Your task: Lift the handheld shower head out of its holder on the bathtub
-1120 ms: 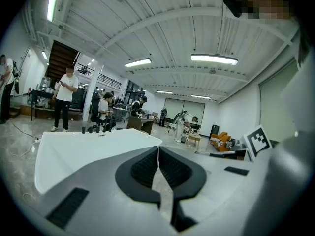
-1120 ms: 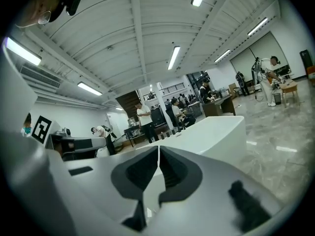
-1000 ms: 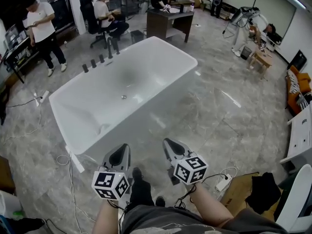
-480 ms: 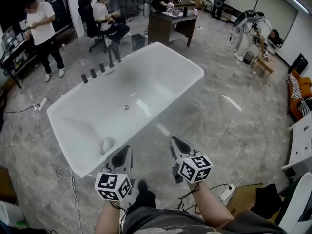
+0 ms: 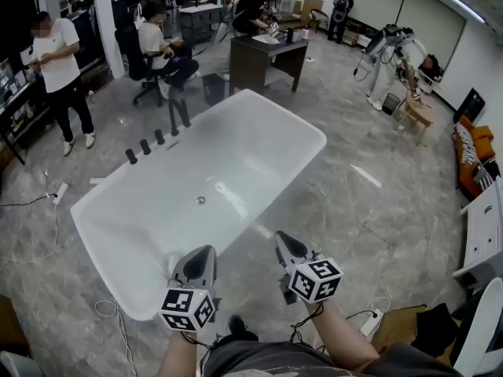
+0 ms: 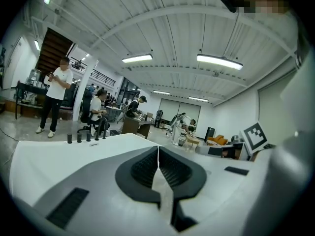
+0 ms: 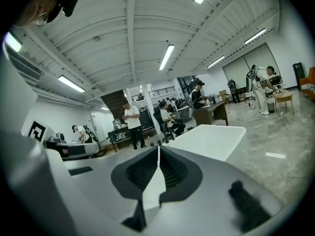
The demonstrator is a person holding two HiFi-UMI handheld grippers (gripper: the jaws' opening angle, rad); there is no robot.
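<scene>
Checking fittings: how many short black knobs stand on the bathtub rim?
3, in a row on the far rim: left knob, middle knob, right knob beside taller fittings.

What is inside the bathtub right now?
Only a small round drain shows on the bathtub floor; the rest is bare white. The left gripper covers a short stretch of the near rim, so that edge is unseen.
</scene>
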